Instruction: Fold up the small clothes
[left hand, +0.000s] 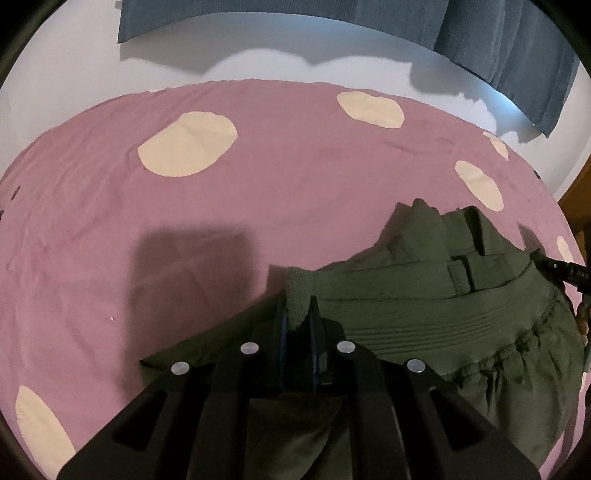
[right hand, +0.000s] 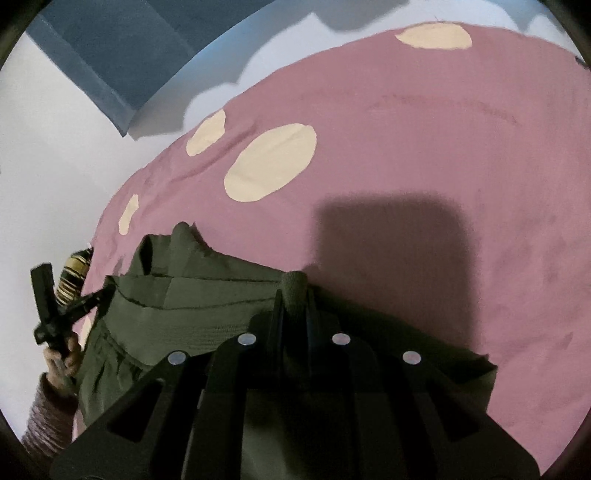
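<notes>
Garment (left hand: 424,314): olive green, plain. Bed cover (left hand: 295,184): mauve pink with large cream ovals. Curtain (left hand: 480,33): grey-blue. Wall (left hand: 74,74): white. Both claws: black, silver rivets.

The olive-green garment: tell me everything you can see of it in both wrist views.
The olive-green garment is small, of soft woven-looking cloth, with a ribbed elastic waistband and gathered fabric below it; it looks like shorts or trousers. It is lifted and stretched between the two grippers over the pink spotted bedsheet. The left gripper and the right gripper each pinch a waistband corner; folds bunch up at its far edge.
</notes>
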{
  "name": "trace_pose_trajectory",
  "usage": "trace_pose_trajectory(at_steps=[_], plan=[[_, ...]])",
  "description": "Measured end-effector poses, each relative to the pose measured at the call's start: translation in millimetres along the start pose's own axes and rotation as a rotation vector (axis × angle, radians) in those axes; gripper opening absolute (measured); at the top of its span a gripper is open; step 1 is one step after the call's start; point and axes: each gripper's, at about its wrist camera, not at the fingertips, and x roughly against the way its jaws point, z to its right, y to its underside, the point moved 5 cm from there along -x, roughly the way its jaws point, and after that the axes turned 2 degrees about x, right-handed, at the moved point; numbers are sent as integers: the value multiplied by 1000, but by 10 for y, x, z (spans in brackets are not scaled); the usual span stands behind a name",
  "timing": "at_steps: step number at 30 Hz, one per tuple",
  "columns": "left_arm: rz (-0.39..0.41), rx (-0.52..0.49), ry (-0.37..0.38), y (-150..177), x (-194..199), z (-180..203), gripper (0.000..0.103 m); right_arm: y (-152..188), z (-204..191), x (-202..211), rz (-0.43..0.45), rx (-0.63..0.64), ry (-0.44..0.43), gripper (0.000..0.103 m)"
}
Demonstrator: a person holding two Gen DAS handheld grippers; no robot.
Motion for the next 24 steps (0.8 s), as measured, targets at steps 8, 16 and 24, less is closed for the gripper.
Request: trace_pose_trajectory(at_steps=[8, 16, 24], plan=[[17, 0, -6, 25, -41, -9, 11, 0, 55, -35, -5, -46, -44, 9], [26, -17, -38, 32, -59, 8, 12, -10, 60, -52, -5, -62, -55, 8], [18, -35, -82, 21, -48, 35, 16, -21, 31, -9, 2, -76, -31, 13]])
